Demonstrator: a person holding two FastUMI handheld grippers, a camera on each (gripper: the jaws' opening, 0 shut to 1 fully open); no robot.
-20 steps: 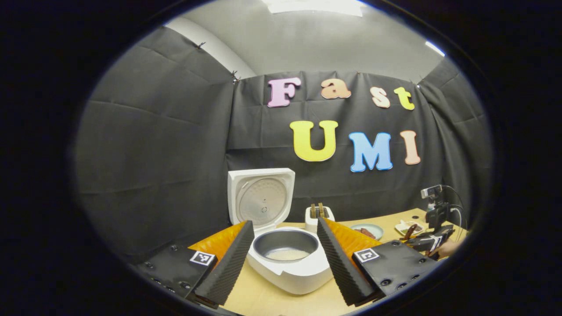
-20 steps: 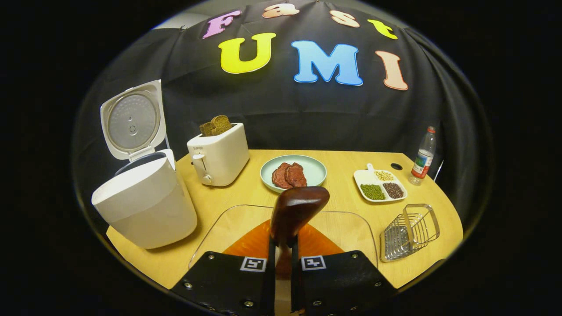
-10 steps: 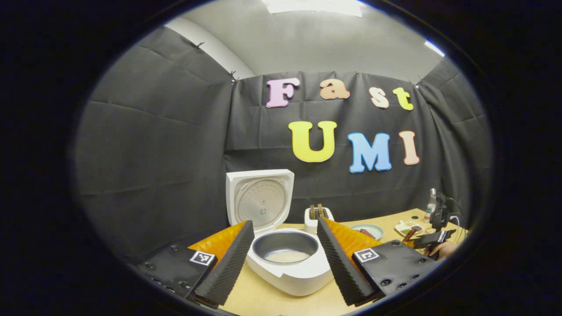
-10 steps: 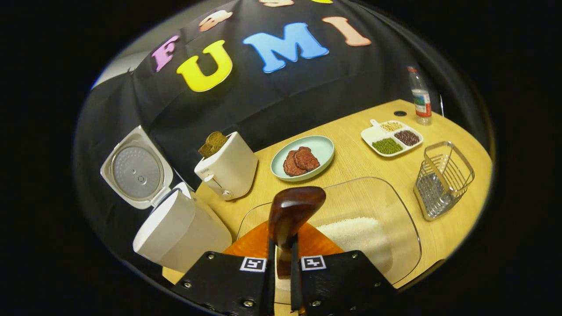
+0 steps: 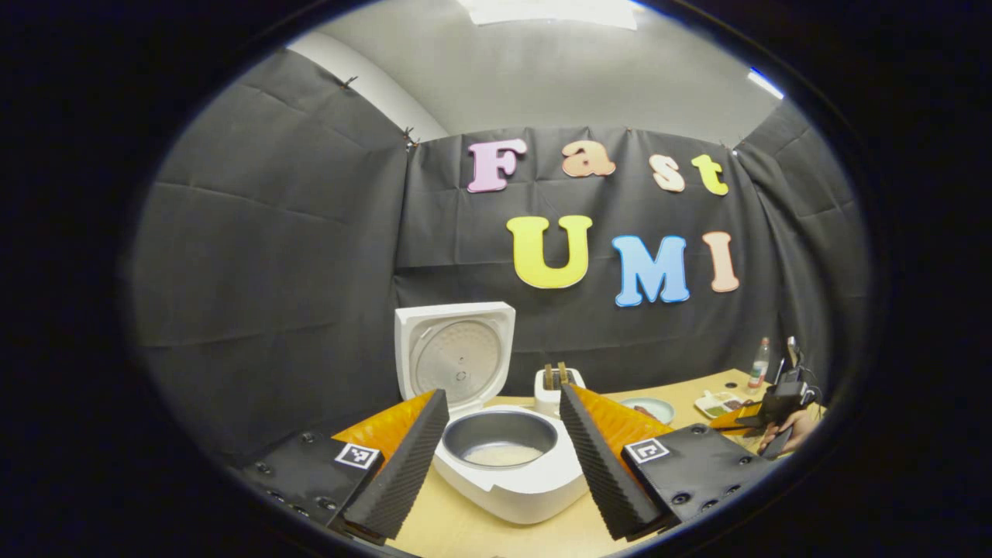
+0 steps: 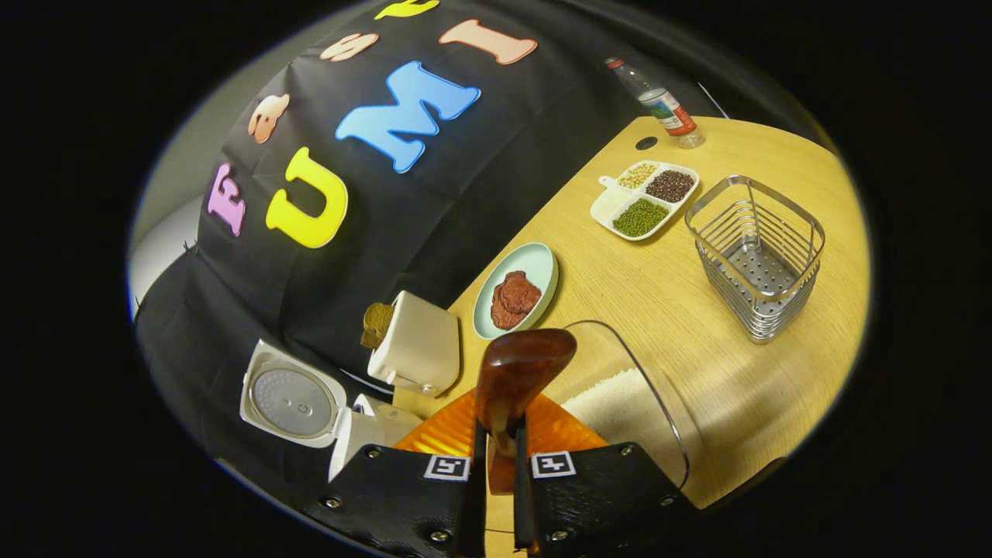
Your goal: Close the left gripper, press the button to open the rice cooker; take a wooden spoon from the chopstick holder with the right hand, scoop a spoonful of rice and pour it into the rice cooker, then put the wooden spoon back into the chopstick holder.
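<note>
Two grippers over one bench (image 6: 697, 325), spoon step under way. Rice cooker (image 5: 504, 465) sits at the bench's left end, lid (image 5: 456, 358) standing open, pot showing a little rice, so the button press looks done. Clear rice tray (image 6: 620, 403) lies just below the right gripper, rice heaped inside. Wire chopstick holder (image 6: 756, 260) stands apart to the right, no utensils in it. Left gripper (image 5: 496, 457) hangs spread wide in front of the cooker, holding nothing, likely just parked out of the way. Right gripper (image 6: 500, 465) pinches the wooden spoon (image 6: 515, 380) by its handle, view rolled hard sideways, bowl over the tray edge, probably angling to scoop
</note>
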